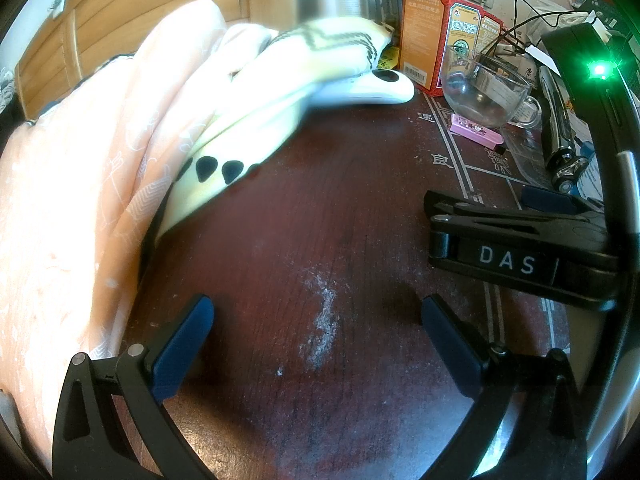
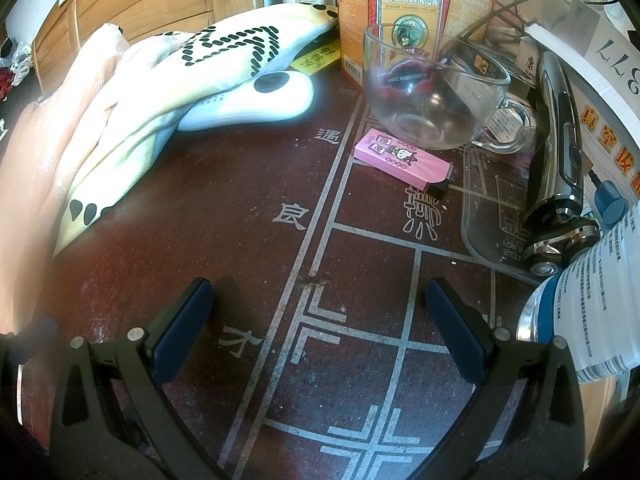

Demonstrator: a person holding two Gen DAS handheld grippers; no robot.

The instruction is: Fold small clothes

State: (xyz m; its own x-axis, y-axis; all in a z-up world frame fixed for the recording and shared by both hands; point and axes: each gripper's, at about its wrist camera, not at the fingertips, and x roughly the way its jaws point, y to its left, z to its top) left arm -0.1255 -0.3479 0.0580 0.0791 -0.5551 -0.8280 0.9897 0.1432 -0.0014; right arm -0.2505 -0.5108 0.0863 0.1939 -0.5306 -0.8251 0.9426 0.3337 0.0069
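Both jaws gape over bare dark desk (image 2: 248, 248): the left hand-held gripper (image 1: 316, 316) and right hand-held gripper (image 2: 320, 300) grasp nothing. The cream dotted garment (image 2: 168, 92) lies heaped at the left on peach cloth (image 2: 52, 120) (partly covering a white remote (image 2: 256, 100)). Crowding the right: glass cup (image 2: 432, 96), pink box (image 2: 404, 158), shaver (image 2: 560, 184)
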